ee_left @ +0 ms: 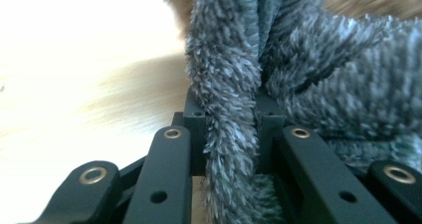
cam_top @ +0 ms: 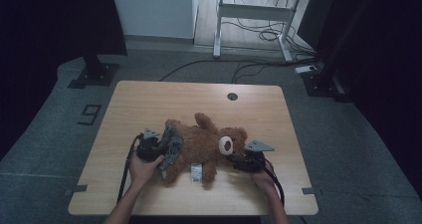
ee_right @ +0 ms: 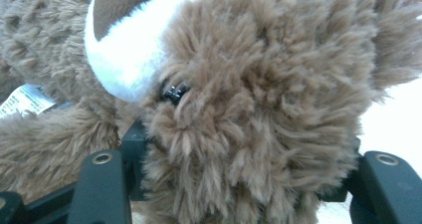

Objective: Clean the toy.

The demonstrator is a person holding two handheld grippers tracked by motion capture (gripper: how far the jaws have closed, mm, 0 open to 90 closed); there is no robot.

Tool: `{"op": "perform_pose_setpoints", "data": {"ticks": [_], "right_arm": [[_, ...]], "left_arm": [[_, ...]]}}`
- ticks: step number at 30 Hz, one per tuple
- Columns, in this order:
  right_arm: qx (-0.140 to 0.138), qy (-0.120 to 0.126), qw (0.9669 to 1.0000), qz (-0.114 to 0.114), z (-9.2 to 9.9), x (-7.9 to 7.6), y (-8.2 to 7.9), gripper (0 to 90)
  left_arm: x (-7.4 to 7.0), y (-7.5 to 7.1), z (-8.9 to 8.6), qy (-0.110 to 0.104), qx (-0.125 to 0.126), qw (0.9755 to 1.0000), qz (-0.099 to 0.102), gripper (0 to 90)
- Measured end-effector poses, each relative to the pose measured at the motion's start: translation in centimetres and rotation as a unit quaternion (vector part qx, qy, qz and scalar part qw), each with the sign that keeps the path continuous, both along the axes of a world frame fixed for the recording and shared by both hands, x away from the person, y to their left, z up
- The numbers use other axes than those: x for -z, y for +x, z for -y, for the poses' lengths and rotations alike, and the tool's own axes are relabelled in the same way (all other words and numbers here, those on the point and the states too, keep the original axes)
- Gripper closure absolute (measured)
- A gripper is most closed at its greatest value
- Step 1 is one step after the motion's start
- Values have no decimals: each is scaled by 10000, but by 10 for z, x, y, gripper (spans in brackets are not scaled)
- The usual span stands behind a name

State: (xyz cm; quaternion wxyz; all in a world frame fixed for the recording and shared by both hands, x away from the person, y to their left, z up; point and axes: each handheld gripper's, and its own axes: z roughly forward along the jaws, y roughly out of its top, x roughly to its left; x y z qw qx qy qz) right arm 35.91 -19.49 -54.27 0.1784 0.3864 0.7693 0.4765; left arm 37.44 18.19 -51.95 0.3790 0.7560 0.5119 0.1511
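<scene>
While the left hand-held gripper [ee_left: 231,134] pinched the grey fleece garment [ee_left: 318,69] and the right hand-held gripper [ee_right: 239,184] clamped the teddy bear's [cam_top: 204,144] head near the table's [cam_top: 149,97] front edge, a hard tug risked the thin fold slipping free.

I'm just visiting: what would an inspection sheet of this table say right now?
Surface: wooden table, one round hole near the far edge.
Job's things: brown teddy bear lying down; grey fuzzy cloth at its legs.
Clutter: nothing seen.
Grippers: left hand-held gripper shut on the cloth; right hand-held gripper clamps the bear's head.
Cables: black cable trails from the left one; more cables on the floor.
Surroundings: grey floor, white desk frame behind.
</scene>
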Motion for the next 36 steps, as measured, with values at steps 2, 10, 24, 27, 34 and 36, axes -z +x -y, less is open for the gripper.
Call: {"op": "perform_pose_setpoints", "data": {"ticks": [2, 10, 24, 27, 34, 36], "right_arm": [[-7, -1, 10000, -10, 0, 0, 0, 357], [15, 0, 10000, 7, 1, 0, 1, 358], [256, -150, 9993, 240, -6, 2, 5, 366], [304, -179, 9989, 297, -7, 2, 6, 367], [323, -211, 9988, 289, -7, 2, 6, 287], [312, -182, 9991, 226, -6, 1, 5, 212]], "left_arm": [[5, 2, -3, 156, -61, 9998, -81, 741], [-19, -7, -14, -277, -84, 9993, 215, 740], [-87, 20, 67, -640, 682, 9924, 803, 733], [-80, 32, 81, -634, 737, 9935, 587, 731], [-58, 29, 86, -656, 814, 9935, 459, 742], [-55, 23, 84, -661, 819, 9932, 500, 747]]}}
